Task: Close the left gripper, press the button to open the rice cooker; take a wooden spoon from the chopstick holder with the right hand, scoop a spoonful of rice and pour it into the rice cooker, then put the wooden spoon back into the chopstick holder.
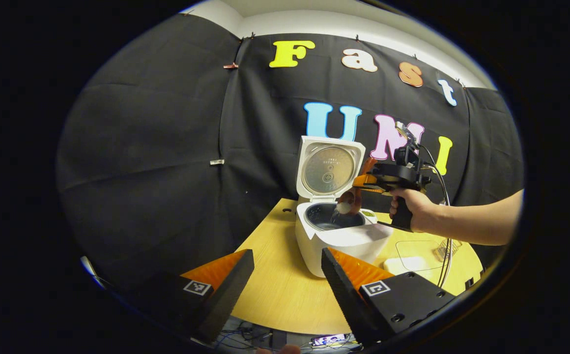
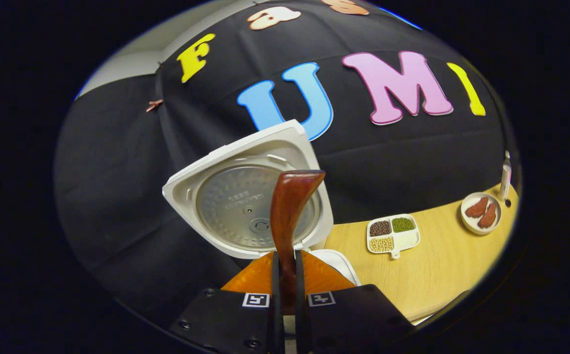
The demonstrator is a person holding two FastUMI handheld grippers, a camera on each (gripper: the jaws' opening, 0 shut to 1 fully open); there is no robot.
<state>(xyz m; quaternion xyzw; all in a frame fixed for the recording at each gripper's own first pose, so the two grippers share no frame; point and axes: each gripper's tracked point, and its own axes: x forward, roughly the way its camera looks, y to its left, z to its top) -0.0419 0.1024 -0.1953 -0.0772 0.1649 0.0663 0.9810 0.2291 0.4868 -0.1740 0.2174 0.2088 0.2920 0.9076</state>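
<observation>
White rice point(image 1: 343, 208) spills from the wooden spoon point(image 2: 290, 216), whose handle both fingers of the right gripper point(image 2: 285, 275) pinch tight, its bowl tipped over the inner pot of the rice cooker point(image 1: 344, 236), just ahead of and below that gripper. The cooker's lid point(image 2: 245, 196) stands raised right behind the spoon. The left gripper point(image 1: 285, 275) hovers with fingers spread apart and nothing between them, the cooker ahead of it on the wooden table point(image 1: 275, 290).
</observation>
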